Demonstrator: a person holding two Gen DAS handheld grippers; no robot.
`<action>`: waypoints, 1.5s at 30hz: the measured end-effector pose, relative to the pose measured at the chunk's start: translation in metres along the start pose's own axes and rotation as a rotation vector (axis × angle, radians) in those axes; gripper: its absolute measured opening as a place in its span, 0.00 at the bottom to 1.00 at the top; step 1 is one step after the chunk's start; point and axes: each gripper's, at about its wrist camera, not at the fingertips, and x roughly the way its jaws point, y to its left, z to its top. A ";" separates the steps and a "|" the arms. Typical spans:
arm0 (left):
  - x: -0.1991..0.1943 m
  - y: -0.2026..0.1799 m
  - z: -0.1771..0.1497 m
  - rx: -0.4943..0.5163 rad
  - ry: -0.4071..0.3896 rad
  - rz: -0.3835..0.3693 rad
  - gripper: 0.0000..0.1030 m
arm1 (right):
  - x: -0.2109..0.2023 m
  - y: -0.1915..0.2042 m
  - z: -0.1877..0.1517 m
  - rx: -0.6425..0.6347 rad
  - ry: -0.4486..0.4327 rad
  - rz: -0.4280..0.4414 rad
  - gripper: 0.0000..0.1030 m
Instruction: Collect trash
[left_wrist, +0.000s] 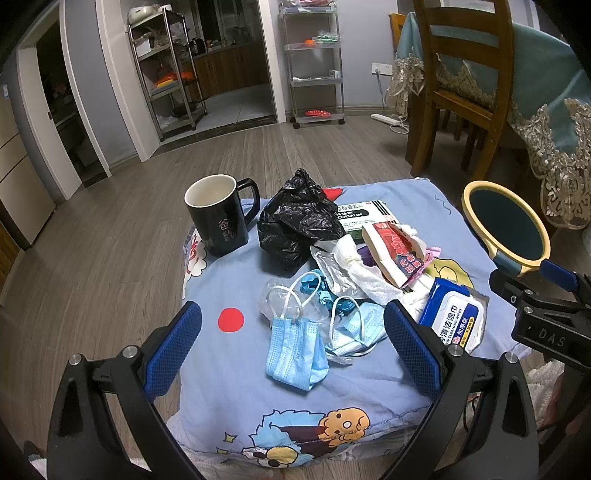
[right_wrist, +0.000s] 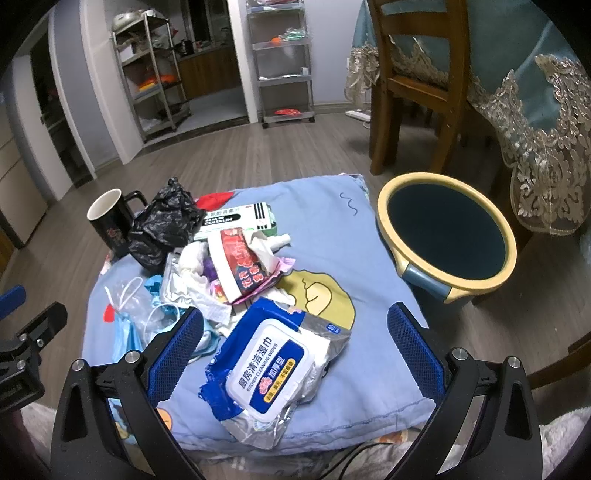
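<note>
Trash lies on a light blue cartoon cushion (left_wrist: 236, 376): blue face masks (left_wrist: 295, 349), a black plastic bag (left_wrist: 297, 219), a red snack packet (left_wrist: 397, 254), crumpled white tissue (left_wrist: 364, 275), a medicine box (left_wrist: 364, 214) and a wet-wipes pack (right_wrist: 269, 369). My left gripper (left_wrist: 291, 345) is open, fingers either side of the masks, above them. My right gripper (right_wrist: 295, 347) is open, straddling the wipes pack from above. A bin with a yellow rim (right_wrist: 448, 236) stands on the floor right of the cushion.
A black mug (left_wrist: 218, 214) stands at the cushion's far left corner. A wooden chair (left_wrist: 465, 85) and a table with a teal lace cloth (left_wrist: 554, 110) are behind the bin. Metal shelves (left_wrist: 314, 62) stand by the far wall on the wood floor.
</note>
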 end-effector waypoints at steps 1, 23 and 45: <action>0.000 0.000 0.000 0.000 0.001 0.001 0.94 | 0.000 0.000 -0.001 0.000 0.001 0.000 0.96; 0.002 0.007 0.002 -0.065 0.013 -0.026 0.94 | 0.004 -0.008 -0.002 0.052 0.017 0.030 0.96; 0.069 0.020 -0.013 0.055 0.150 -0.021 0.94 | 0.065 -0.029 -0.018 0.239 0.286 0.168 0.94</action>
